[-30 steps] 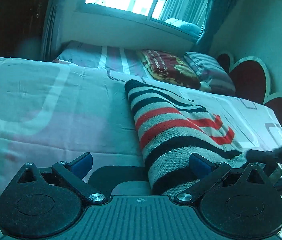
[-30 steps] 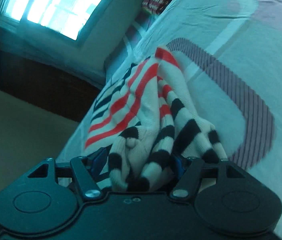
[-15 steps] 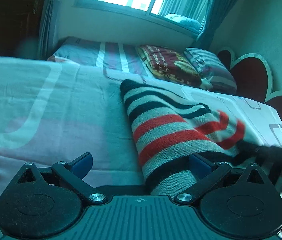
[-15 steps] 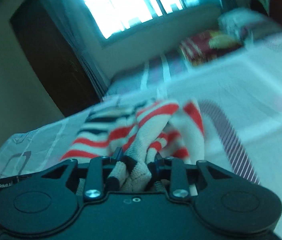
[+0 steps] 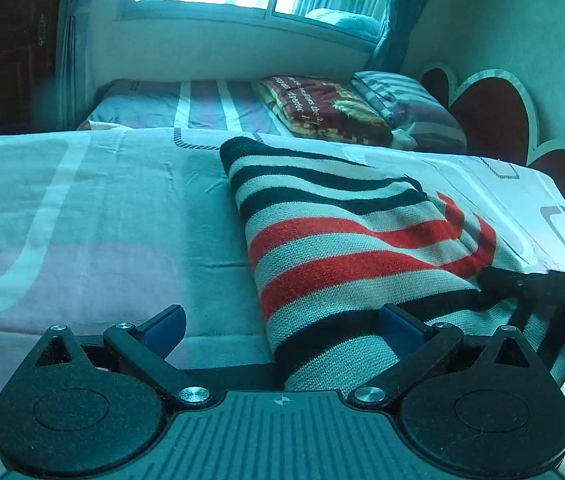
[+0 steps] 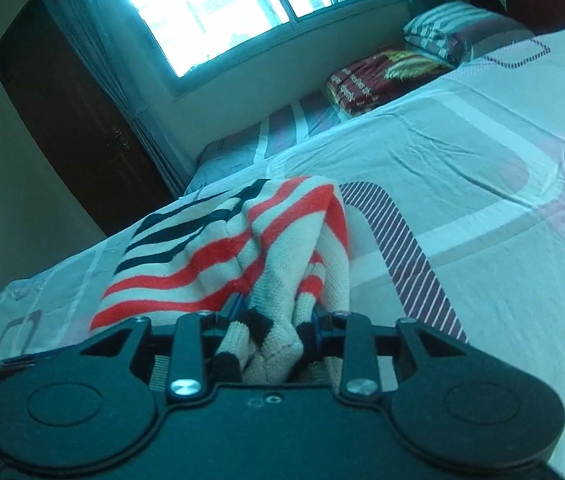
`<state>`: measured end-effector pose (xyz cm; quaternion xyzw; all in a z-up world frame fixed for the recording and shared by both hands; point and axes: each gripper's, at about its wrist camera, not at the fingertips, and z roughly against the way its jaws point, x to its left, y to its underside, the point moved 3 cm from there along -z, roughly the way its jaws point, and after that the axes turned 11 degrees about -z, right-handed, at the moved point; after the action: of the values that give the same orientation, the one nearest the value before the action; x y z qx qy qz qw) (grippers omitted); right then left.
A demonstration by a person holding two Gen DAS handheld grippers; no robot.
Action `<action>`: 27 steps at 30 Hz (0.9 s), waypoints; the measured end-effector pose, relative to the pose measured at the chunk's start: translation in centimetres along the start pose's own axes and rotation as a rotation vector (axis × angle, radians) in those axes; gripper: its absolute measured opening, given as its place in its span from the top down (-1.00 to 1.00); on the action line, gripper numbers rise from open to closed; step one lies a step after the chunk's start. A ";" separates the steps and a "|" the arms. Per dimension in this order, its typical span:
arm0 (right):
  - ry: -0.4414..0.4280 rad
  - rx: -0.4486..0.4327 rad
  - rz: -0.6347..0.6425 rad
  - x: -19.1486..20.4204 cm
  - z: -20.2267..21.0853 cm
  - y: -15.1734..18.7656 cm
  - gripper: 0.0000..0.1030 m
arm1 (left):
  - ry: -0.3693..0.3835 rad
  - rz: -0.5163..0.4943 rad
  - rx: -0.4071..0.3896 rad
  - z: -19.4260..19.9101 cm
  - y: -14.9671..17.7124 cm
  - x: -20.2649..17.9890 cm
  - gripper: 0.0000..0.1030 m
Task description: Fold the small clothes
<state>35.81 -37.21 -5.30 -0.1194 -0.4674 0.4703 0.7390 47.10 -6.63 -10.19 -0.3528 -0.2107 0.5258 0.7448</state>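
Note:
A striped knit garment (image 5: 346, 248) in white, black and red lies on the bed sheet (image 5: 102, 220). My left gripper (image 5: 282, 326) is open at the garment's near edge; the cloth runs between its fingers, against the right one. My right gripper (image 6: 276, 316) is shut on a bunched part of the striped garment (image 6: 282, 240) and holds it raised off the sheet (image 6: 462, 184). The right gripper's black body also shows at the right edge of the left wrist view (image 5: 542, 284).
A second bed under the window holds a folded dark red blanket (image 5: 322, 108) and striped pillows (image 5: 410, 108). A heart-shaped headboard (image 5: 494, 116) stands at the right. A dark wooden door (image 6: 66, 120) is at the left.
My right gripper swung round with the bunched cloth and now looks along the bed. The garment's right side was pulled over, curving its red stripes. The left gripper stayed open and barely moved.

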 end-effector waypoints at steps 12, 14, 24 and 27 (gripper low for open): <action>-0.005 0.056 -0.229 -1.5 5.0 3.0 0.20 | 0.001 -0.012 -0.034 3.5 2.0 -0.7 -0.98; -0.013 0.053 -0.210 -1.5 5.0 3.3 0.47 | -0.014 -0.044 -0.040 3.7 2.0 -1.0 -0.98; -0.048 -0.039 -0.254 -3.3 7.3 4.3 0.35 | -0.059 -0.132 -0.057 5.0 2.0 -1.6 -0.97; -0.064 -0.082 -0.169 -1.7 7.9 3.0 0.31 | -0.059 -0.137 -0.089 6.2 1.8 -1.5 -0.97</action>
<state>27.50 -39.11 -3.90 -0.0946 -0.5181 0.3905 0.7550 41.17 -5.76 -7.32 -0.3548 -0.2793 0.4739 0.7560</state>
